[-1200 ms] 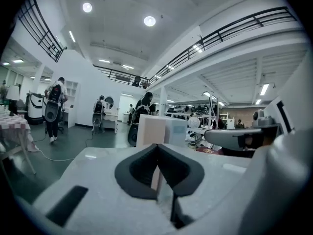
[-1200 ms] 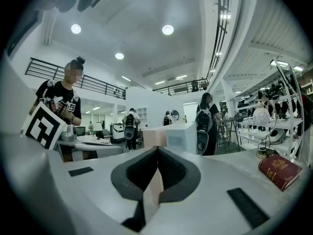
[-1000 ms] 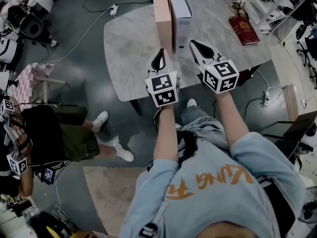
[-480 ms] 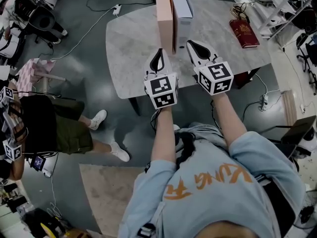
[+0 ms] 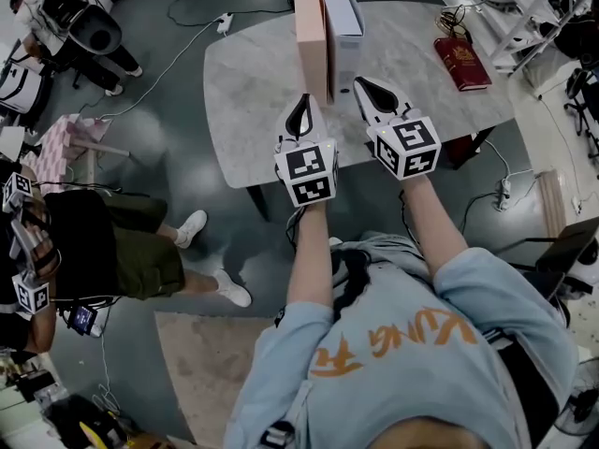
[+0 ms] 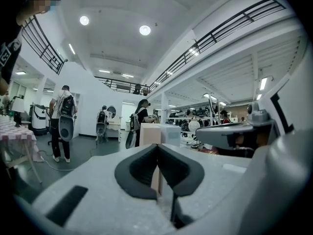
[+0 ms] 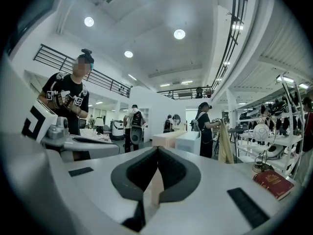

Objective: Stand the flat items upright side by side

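Head view: white box (image 5: 343,17) stands just right of pink box (image 5: 310,36).
Left gripper (image 5: 303,99): closed, empty, near pink box.
Right gripper (image 5: 360,82): closed, empty.

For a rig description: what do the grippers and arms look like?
The left gripper and right gripper: white shells, black teardrop jaw pads, each with a white cube bearing black square markers. Short light-blue sleeves; shirt has orange print.

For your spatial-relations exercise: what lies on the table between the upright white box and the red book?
Nothing: the head view shows bare table between the white box and the red book.
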`<state>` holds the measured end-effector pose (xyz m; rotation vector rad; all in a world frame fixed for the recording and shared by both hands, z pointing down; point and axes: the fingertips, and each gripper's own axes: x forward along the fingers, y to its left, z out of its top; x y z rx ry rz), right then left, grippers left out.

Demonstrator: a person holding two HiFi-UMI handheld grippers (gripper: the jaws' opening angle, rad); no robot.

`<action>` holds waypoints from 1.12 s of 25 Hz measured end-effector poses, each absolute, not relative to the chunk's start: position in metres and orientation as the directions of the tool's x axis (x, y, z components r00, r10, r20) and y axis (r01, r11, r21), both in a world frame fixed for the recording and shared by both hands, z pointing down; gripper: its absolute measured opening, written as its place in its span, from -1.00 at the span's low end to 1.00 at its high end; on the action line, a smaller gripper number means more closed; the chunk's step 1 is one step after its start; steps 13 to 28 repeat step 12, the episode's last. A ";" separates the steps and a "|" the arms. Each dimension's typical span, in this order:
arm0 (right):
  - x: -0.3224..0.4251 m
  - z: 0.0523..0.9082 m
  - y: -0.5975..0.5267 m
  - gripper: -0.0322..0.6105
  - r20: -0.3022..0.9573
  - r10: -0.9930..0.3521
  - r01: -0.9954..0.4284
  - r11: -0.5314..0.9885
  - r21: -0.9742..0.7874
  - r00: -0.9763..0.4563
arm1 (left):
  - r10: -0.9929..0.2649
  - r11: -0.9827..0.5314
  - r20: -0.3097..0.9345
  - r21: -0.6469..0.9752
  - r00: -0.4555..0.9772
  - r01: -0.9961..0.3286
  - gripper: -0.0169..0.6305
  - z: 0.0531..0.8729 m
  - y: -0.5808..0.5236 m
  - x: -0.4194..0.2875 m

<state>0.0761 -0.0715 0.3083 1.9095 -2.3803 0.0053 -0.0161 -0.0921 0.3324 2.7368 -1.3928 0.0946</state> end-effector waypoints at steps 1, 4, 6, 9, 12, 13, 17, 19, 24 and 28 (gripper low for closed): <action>0.077 0.308 -0.071 -0.89 0.072 -0.975 -0.975 0.216 0.055 -0.212 | -0.804 -0.589 0.086 0.033 0.589 -0.808 -0.91 0.333 -0.092 -0.016; 0.080 0.309 -0.069 -0.89 0.068 -0.977 -0.976 0.208 0.058 -0.204 | -0.800 -0.593 0.085 0.032 0.594 -0.804 -0.91 0.334 -0.090 -0.013; 0.081 0.309 -0.068 -0.89 0.067 -0.978 -0.977 0.204 0.059 -0.200 | -0.798 -0.596 0.086 0.033 0.596 -0.803 -0.91 0.334 -0.089 -0.014; 0.079 0.307 -0.067 -0.89 0.064 -0.978 -0.977 0.202 0.062 -0.198 | -0.798 -0.596 0.086 0.034 0.597 -0.802 -0.91 0.334 -0.089 -0.015; 0.079 0.307 -0.066 -0.89 0.065 -0.978 -0.977 0.201 0.065 -0.197 | -0.797 -0.597 0.090 0.035 0.597 -0.802 -0.91 0.336 -0.088 -0.015; 0.079 0.307 -0.066 -0.89 0.065 -0.978 -0.977 0.201 0.065 -0.197 | -0.797 -0.597 0.090 0.035 0.597 -0.802 -0.91 0.336 -0.088 -0.015; 0.079 0.307 -0.066 -0.89 0.065 -0.978 -0.977 0.201 0.065 -0.197 | -0.797 -0.597 0.090 0.035 0.597 -0.802 -0.91 0.336 -0.088 -0.015; 0.079 0.307 -0.066 -0.89 0.065 -0.978 -0.977 0.201 0.065 -0.197 | -0.797 -0.597 0.090 0.035 0.597 -0.802 -0.91 0.336 -0.088 -0.015; 0.079 0.307 -0.066 -0.89 0.065 -0.978 -0.977 0.201 0.065 -0.197 | -0.797 -0.597 0.090 0.035 0.597 -0.802 -0.91 0.336 -0.088 -0.015; 0.079 0.307 -0.066 -0.89 0.065 -0.978 -0.977 0.201 0.065 -0.197 | -0.797 -0.597 0.090 0.035 0.597 -0.802 -0.91 0.336 -0.088 -0.015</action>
